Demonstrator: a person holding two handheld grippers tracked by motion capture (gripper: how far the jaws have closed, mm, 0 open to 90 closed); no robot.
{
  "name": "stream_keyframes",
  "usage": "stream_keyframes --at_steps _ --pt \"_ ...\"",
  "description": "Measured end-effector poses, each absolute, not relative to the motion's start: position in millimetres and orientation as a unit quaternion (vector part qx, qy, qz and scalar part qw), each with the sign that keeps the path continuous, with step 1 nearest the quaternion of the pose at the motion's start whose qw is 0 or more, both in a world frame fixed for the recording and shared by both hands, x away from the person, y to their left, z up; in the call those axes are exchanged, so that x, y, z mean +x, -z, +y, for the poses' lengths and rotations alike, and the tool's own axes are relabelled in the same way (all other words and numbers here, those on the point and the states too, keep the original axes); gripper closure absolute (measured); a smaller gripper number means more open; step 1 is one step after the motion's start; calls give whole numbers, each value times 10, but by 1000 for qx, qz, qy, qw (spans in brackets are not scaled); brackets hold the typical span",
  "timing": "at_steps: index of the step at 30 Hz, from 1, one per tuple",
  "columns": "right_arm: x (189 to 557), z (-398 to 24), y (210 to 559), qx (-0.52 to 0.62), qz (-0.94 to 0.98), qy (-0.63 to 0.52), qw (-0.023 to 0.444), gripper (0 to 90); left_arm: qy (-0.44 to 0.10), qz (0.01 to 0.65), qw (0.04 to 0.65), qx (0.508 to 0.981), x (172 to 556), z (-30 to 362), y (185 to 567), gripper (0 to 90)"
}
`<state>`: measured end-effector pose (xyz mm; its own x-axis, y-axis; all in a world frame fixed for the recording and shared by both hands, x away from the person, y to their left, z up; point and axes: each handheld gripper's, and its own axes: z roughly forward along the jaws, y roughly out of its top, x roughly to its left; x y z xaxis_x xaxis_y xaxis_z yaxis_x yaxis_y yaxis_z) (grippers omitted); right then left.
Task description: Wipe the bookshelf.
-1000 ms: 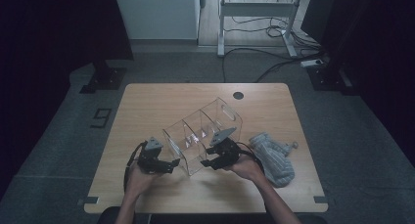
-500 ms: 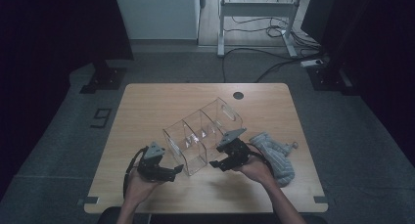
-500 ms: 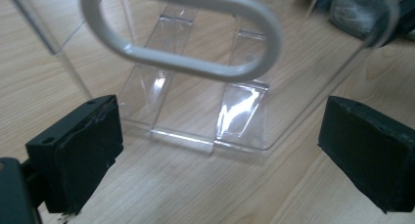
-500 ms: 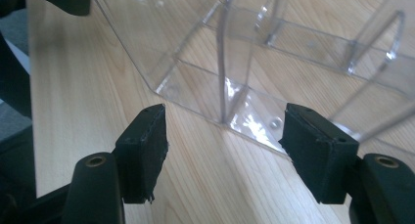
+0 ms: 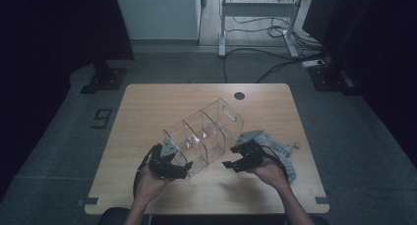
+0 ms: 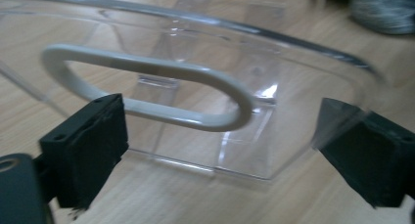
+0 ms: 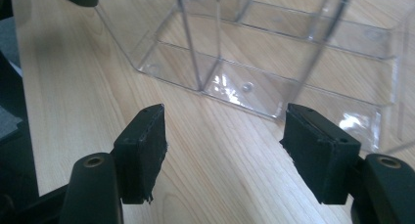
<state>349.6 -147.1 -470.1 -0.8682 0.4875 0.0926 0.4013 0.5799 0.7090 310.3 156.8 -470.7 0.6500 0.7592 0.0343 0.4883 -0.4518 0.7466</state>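
Note:
A clear plastic organizer [image 5: 204, 131] with several compartments lies slanted on the wooden table [image 5: 147, 107]. My left gripper [image 5: 183, 169] is at its near left end. In the left gripper view, the left gripper [image 6: 220, 145] stands open, and the organizer's end wall with its oval handle cutout [image 6: 195, 77] lies just beyond and between the jaws, apart from both pads. My right gripper [image 5: 229, 164] is just right of the organizer's near corner. Its jaws have just been opening. In the right gripper view, the right gripper [image 7: 230, 141] is open over bare wood, short of the organizer [image 7: 254, 62].
A grey knitted cloth [image 5: 281, 151] lies on the table behind my right hand, seen also as the grey cloth [image 6: 386, 9]. A round cable hole [image 5: 239, 96] sits near the table's far edge. A desk frame and cables stand on the floor beyond.
My right gripper has drawn back from the organizer's near side toward the right, its jaws now wider. My left gripper has shifted a little nearer and rightward. The organizer has stayed put.

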Motion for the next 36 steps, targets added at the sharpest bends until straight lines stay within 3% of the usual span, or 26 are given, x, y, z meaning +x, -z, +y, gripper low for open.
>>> stream_keyframes --at_steps 10,23,30,36 --pt "3535 -1677 4683 276 877 -389 64 323 -173 390 370 825 3149 1736 4721 83" --pt "3564 -1794 4686 294 871 -387 67 323 -202 423 354 809 3196 1994 4688 158" --pt "3579 -1844 4677 305 867 -388 72 324 -212 409 367 808 3158 1900 4600 284" --pt "3576 -1864 4651 307 866 -389 73 324 -208 410 370 807 3162 1878 4584 494"
